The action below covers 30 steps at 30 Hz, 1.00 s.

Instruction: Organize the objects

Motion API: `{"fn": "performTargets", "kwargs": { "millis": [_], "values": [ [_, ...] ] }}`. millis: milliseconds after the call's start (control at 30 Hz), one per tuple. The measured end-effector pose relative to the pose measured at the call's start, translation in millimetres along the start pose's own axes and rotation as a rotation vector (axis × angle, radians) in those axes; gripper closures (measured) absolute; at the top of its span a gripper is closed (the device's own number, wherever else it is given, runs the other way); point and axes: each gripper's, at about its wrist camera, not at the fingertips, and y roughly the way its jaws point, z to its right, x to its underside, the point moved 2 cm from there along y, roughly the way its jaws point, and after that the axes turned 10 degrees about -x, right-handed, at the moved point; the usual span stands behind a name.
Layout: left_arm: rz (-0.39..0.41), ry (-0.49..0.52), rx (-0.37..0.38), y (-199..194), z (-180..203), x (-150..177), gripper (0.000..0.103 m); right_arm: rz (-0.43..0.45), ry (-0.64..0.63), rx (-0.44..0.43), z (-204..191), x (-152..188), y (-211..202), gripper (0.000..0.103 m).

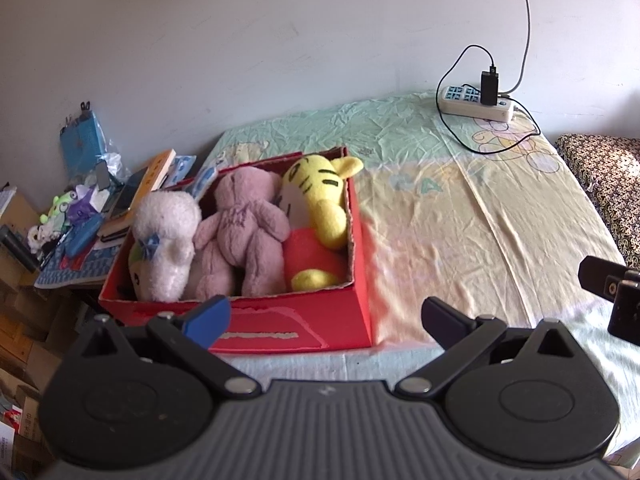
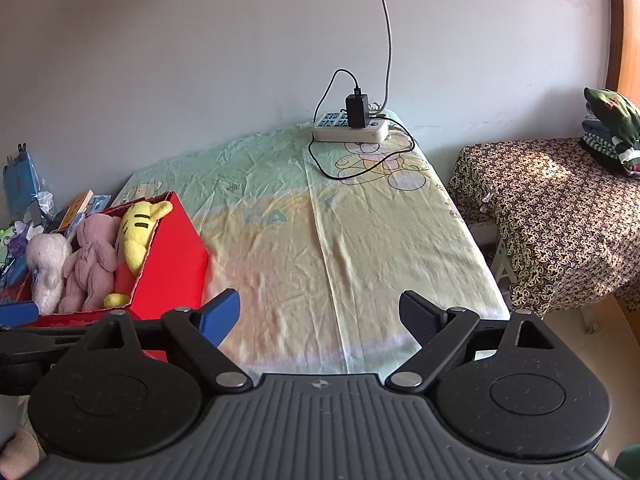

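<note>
Around me: the bed [image 2: 360, 240] under its pale green and yellow cartoon sheet takes up most of both views, bare cloth ahead of my right claw.
Back edge: a white power strip [image 2: 352, 128] lies by the wall with a black charger [image 2: 357, 110] plugged in — its thin black cable [image 2: 320, 160] loops out over the sheet, and a grey cord [image 2: 386, 40] runs up the wall.
Right side: a stand draped in brown patterned cloth [image 2: 560, 208] sits just beside the bed, with folded clothes [image 2: 612, 128] stacked on its far corner.
Left side: a cluttered surface [image 1: 72, 268] beside the bed carries books [image 1: 152, 176], a blue packet [image 1: 82, 140] and small bits I can't make out.
In the way: nothing lies between my pads and the box; my left claw's blue pad overlaps the box's near rim in its own view.
Red box [image 1: 288, 320]: open-topped, at the left side of the bed, near the front edge.
Inside it: three plush toys side by side — a white fluffy one [image 1: 164, 240] on the left, a pink bear [image 1: 240, 232] face down in the middle, a yellow striped tiger [image 1: 316, 208] with a red lower half against the right wall.
Left claw [image 1: 326, 318]: spread wide, nothing in it, hovering at the box's front.
Right claw [image 2: 320, 314]: spread wide too, empty, over bare sheet to the right of the box.
</note>
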Motion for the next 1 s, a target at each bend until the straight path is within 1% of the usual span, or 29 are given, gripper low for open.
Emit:
{"fn": "performTargets", "kwargs": {
  "millis": [533,667,800,900,1000],
  "values": [
    [-0.021,-0.031,-0.051,9.4,-12.8,0.3,0.002,-0.045,-0.050,-0.044,-18.9,-1.5,17.9,0.014],
    [-0.006,-0.024,-0.087,10.3,-16.8,2.5,0.002,-0.062,-0.055,-0.051,-25.5,-1.1,24.2,0.014],
    [-0.027,-0.039,-0.108,19.7,-28.1,6.4,0.002,-0.077,-0.069,-0.054,-36.0,1.0,31.3,0.014],
    [-0.064,-0.043,-0.092,30.3,-39.2,7.4,0.002,-0.085,-0.073,-0.045,-47.2,0.7,36.1,0.014],
    [-0.057,-0.040,-0.083,38.7,-53.7,0.7,0.002,-0.068,-0.066,-0.028,-60.2,-3.9,39.4,0.014]
  ]
}}
